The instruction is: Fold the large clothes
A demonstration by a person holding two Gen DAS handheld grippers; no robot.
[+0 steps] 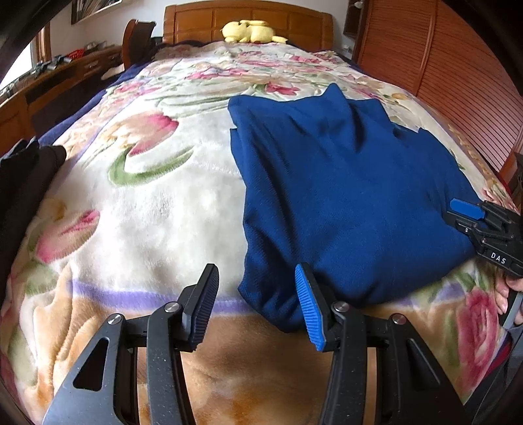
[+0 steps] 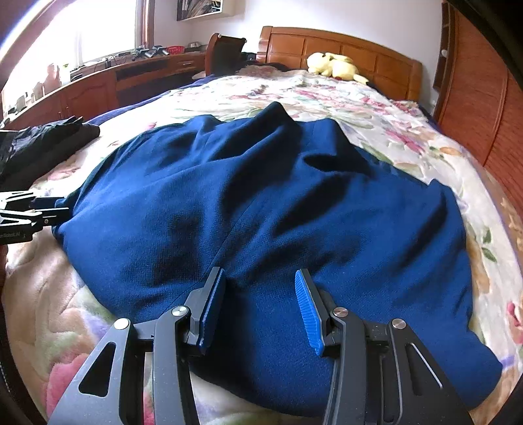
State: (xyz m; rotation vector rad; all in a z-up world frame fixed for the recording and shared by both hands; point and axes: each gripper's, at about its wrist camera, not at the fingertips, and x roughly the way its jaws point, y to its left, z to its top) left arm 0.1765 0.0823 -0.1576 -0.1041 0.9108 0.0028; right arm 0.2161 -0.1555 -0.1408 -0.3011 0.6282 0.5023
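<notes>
A dark blue garment (image 1: 343,196) lies folded and rumpled on the flowered blanket (image 1: 157,202), over the bed's right half. In the left wrist view my left gripper (image 1: 260,307) stands open just off the garment's near left corner. Its blue-padded finger sits by the cloth edge and nothing is pinched. My right gripper (image 1: 474,222) reaches in at the garment's right edge. In the right wrist view the garment (image 2: 261,202) fills the middle. The right gripper (image 2: 261,307) stands open over its near part, with cloth under the gap and no pad pressing. The left gripper (image 2: 32,212) shows at the left edge.
A black garment (image 1: 26,183) (image 2: 42,144) lies at the bed's left side. A yellow plush toy (image 1: 251,31) (image 2: 333,67) rests by the wooden headboard (image 1: 248,19). Slatted wooden doors (image 1: 441,81) stand along the right, and a desk (image 2: 98,85) and a chair along the left.
</notes>
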